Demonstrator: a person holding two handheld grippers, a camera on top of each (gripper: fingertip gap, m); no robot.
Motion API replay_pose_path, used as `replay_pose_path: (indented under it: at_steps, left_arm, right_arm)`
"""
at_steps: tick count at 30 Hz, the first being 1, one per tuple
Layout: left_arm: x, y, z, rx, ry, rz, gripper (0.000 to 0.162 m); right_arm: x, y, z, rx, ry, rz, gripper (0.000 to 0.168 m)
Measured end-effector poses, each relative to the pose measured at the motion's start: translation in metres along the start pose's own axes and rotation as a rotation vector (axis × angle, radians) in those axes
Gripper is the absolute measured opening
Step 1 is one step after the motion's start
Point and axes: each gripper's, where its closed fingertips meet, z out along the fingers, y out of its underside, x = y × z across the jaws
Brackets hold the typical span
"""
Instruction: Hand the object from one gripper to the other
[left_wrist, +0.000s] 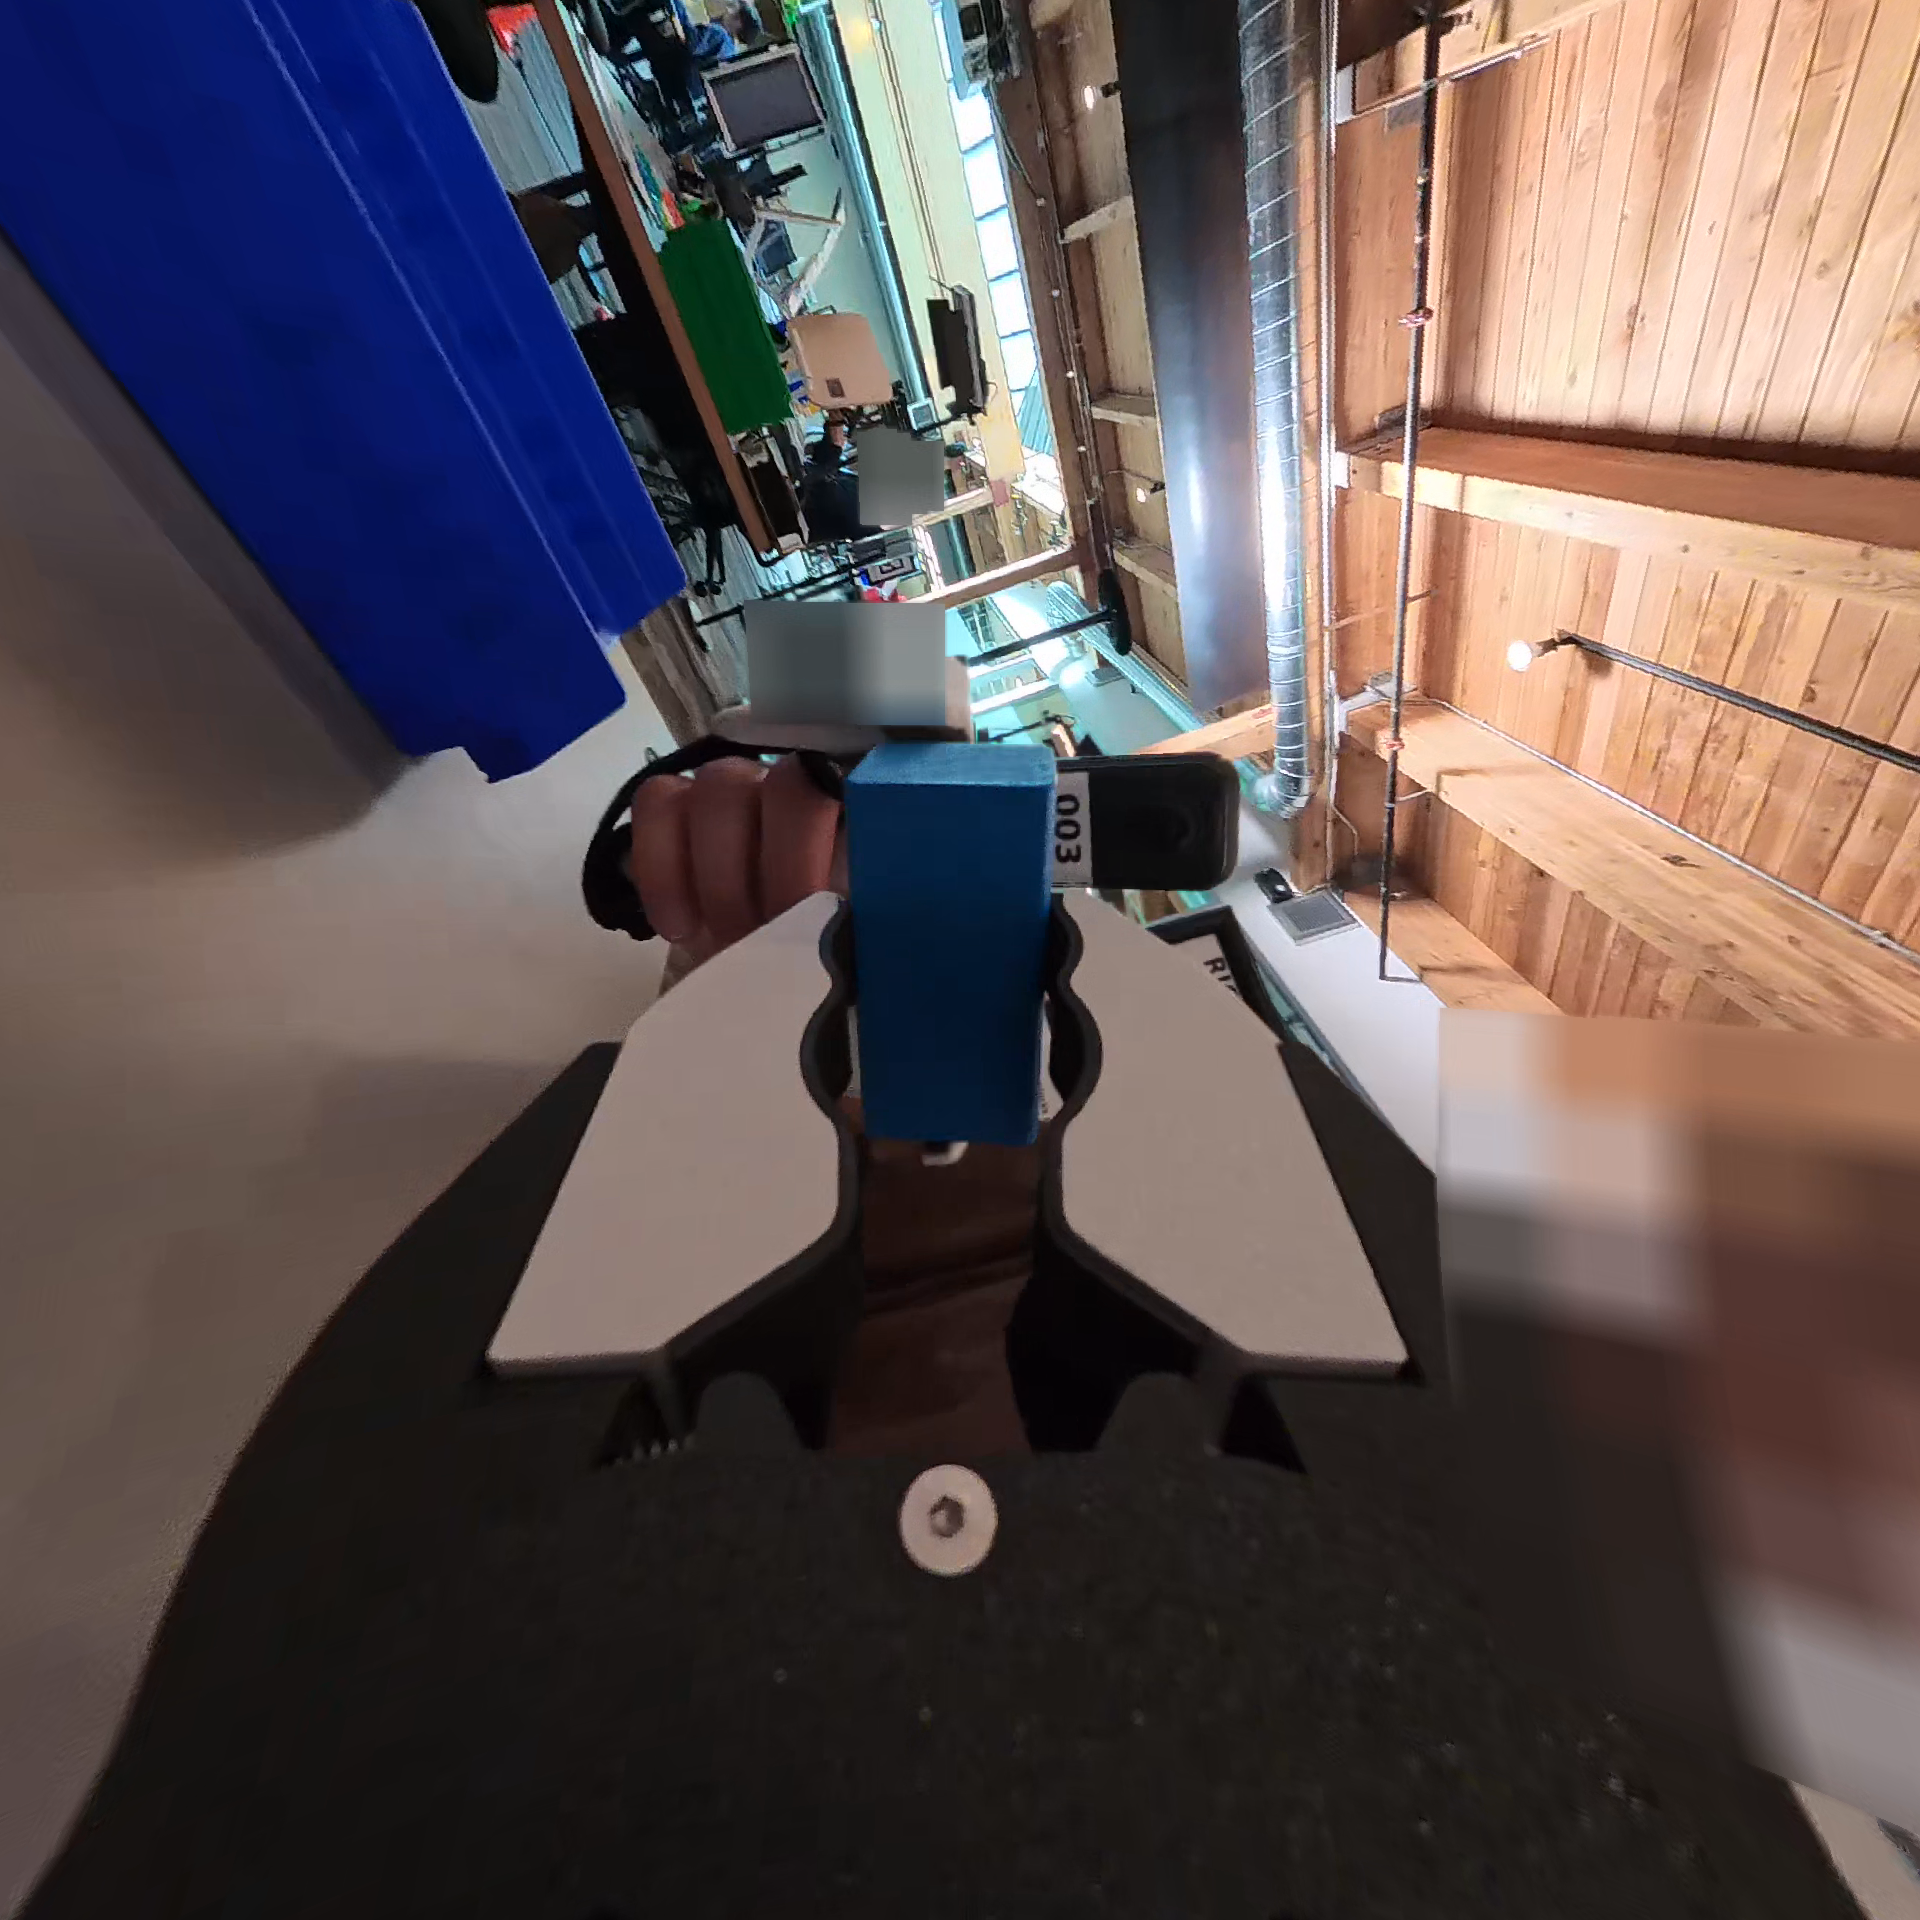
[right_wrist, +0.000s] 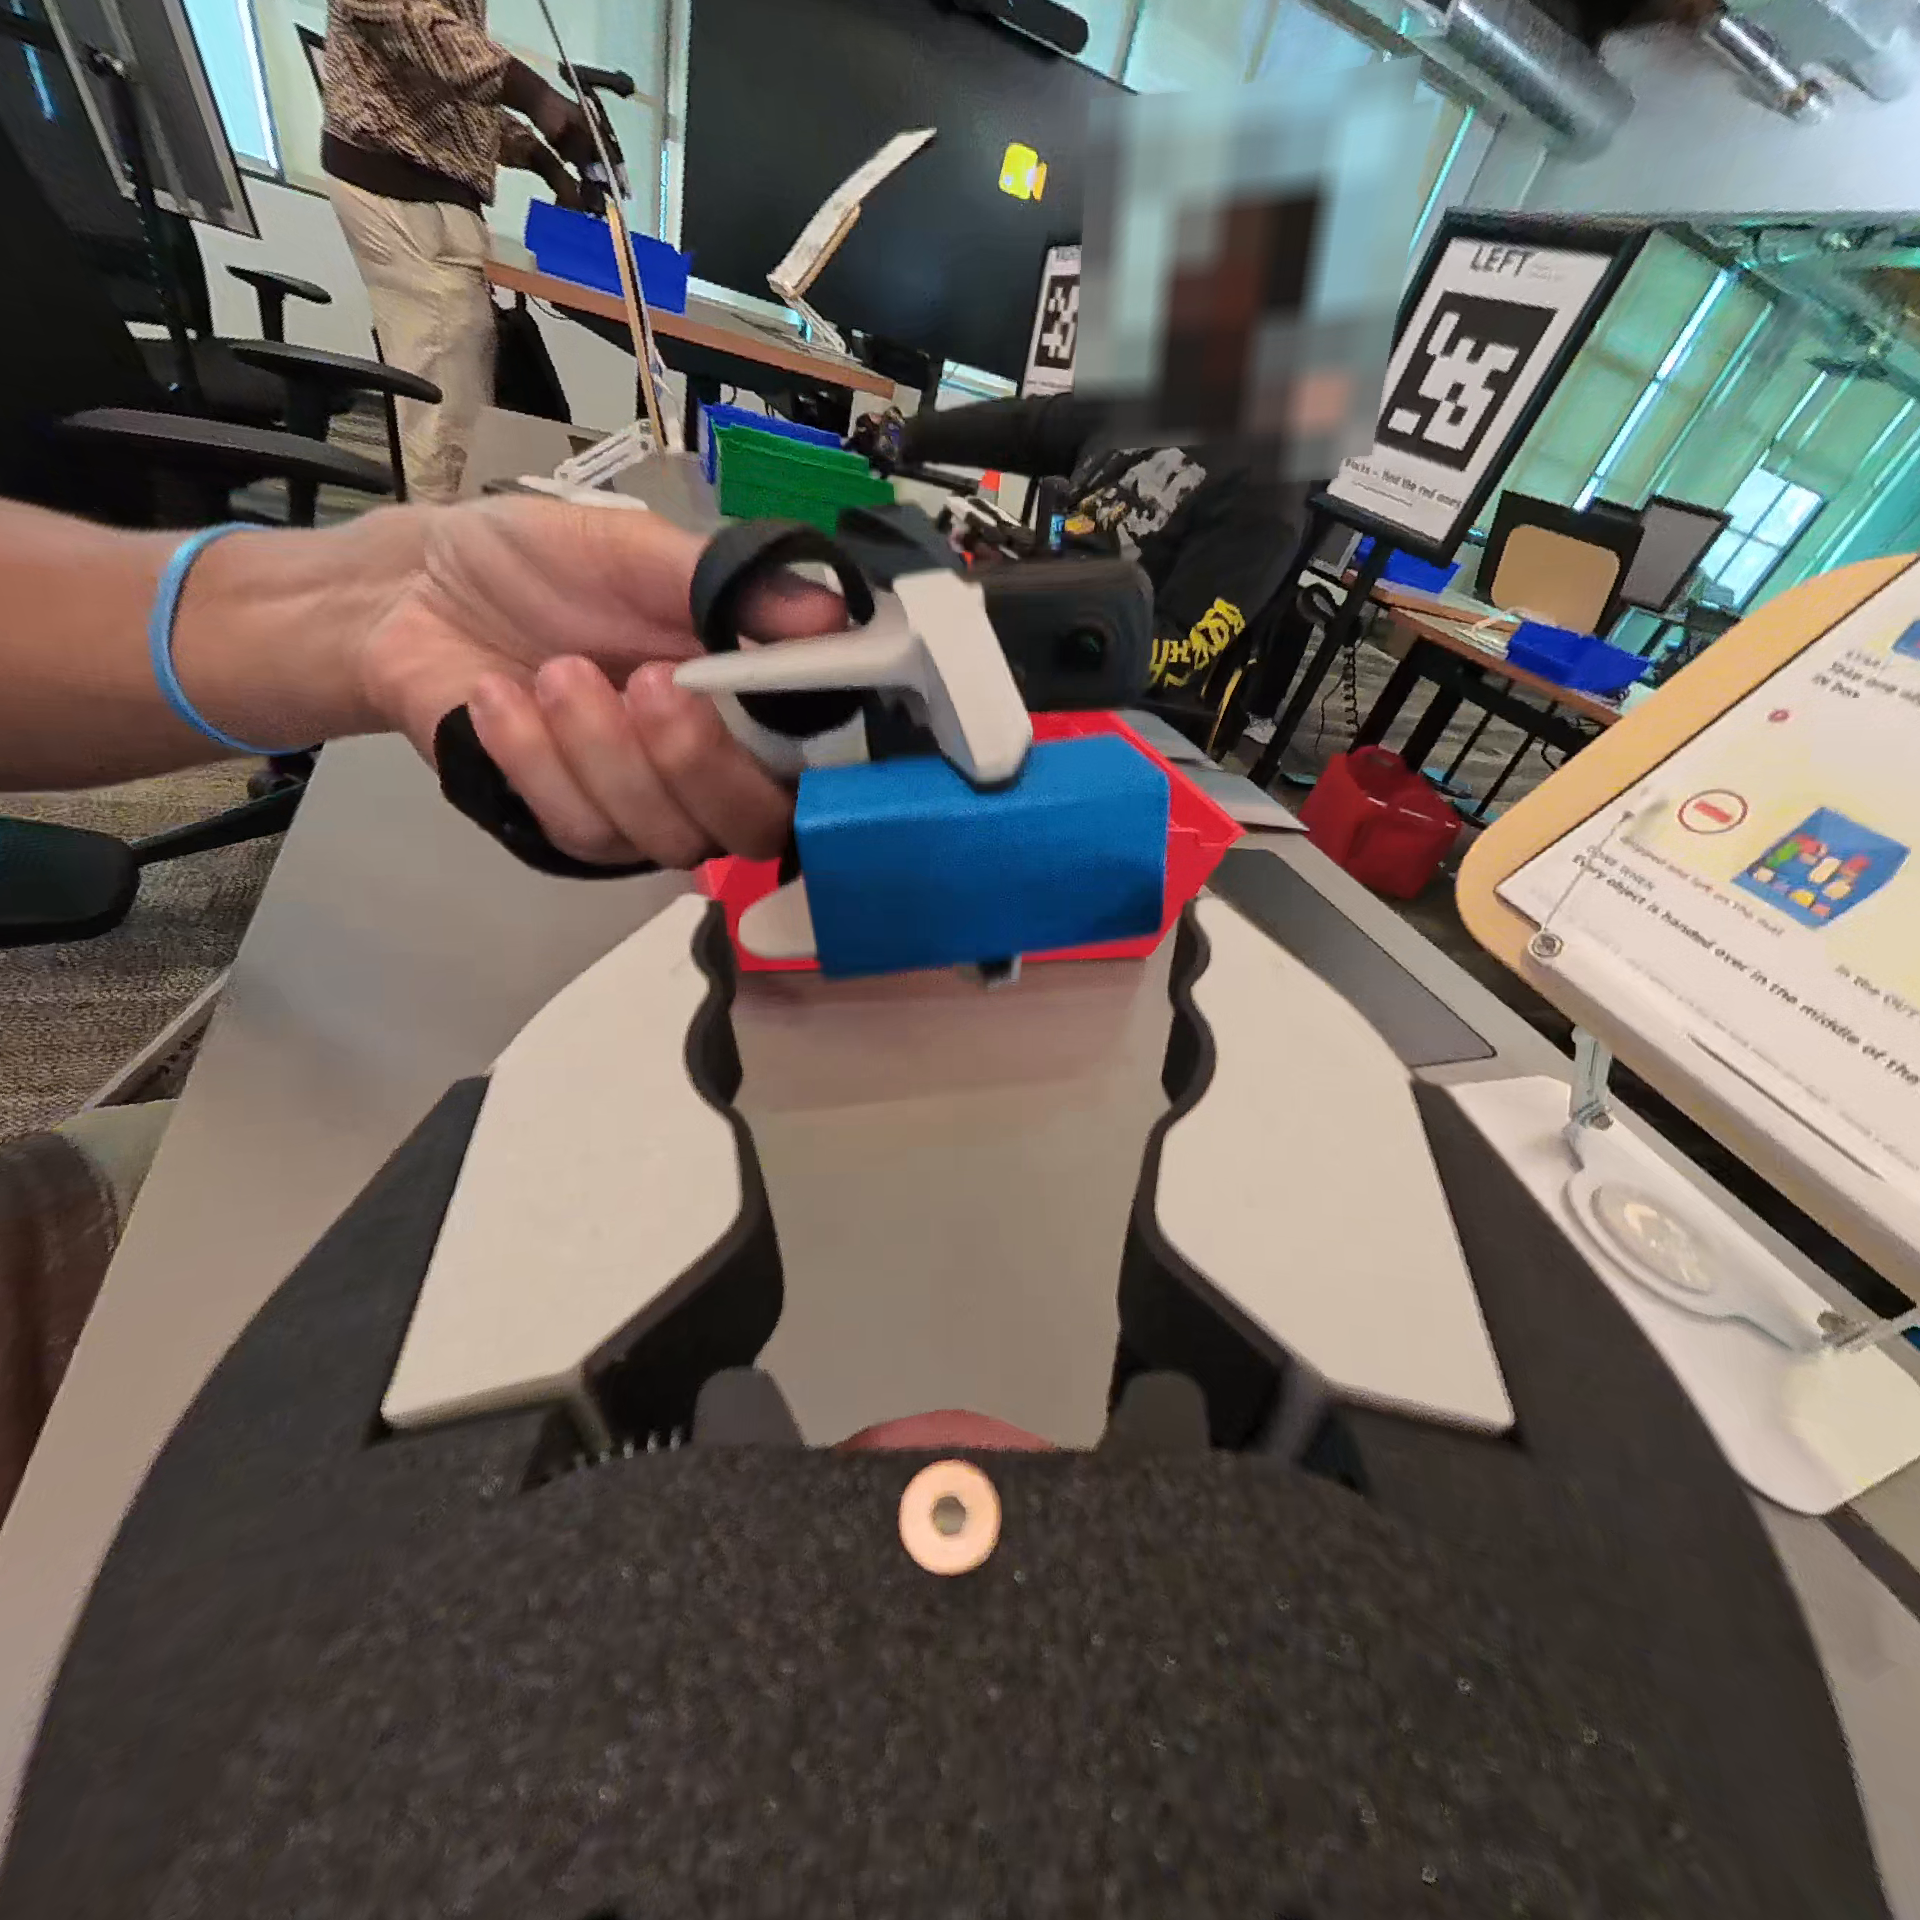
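Grey counter (right_wrist: 416, 966) in an office | red bin (right_wrist: 1195, 821) behind, contents hidden | blue block (left_wrist: 945, 956), plain rectangular, matte | left gripper (left_wrist: 945, 997) jaws clamp it | right gripper (right_wrist: 951, 997) jaws wide, just before block

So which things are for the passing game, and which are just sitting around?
For the job:
- blue block, held in the left tool
- right tool, open, waiting in front of the block

Just lying about:
- red bin behind the block
- instruction board on the right
- green bins farther back
- black office chair
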Motion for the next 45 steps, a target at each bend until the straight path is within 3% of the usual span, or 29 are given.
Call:
replay_pose_path:
  at_steps: [8,11,14,18,22,27,31,35,45]
  left_arm:
    - [-0.009,0.015,0.030,-0.044,0.061,-0.071,0.034]
    - [-0.002,0.026,0.021,-0.052,0.097,0.006,0.051]
    - [-0.002,0.056,-0.003,-0.035,0.081,0.159,0.052]
    - [-0.043,0.120,-0.032,-0.001,-0.172,0.303,0.052]
    - [-0.066,0.168,-0.054,-0.004,-0.372,0.439,0.046]
    - [-0.074,0.174,-0.063,-0.056,-0.526,0.582,0.045]
    - [-0.079,0.173,-0.057,-0.079,-0.551,0.624,0.045]
    - [-0.085,0.183,-0.053,-0.106,-0.538,0.593,0.045]
    - [-0.085,0.183,-0.060,-0.123,-0.583,0.624,0.045]
  right_arm:
    - [0.001,0.006,-0.017,-0.059,-0.021,0.032,0.072]
    - [0.003,0.000,-0.031,-0.073,-0.021,0.014,0.071]
    - [0.029,-0.013,-0.066,-0.130,0.077,-0.082,0.071]
    - [0.091,-0.024,-0.138,-0.219,0.198,-0.077,0.071]
    - [0.176,0.028,-0.212,-0.560,0.412,0.033,0.071]
    - [0.226,0.129,-0.258,-0.883,0.610,0.471,0.072]
    - [0.235,0.197,-0.249,-1.013,0.678,0.731,0.072]
    - [0.240,0.239,-0.223,-1.093,0.696,0.915,0.072]
    - [0.265,0.284,-0.197,-1.289,0.770,1.018,0.072]
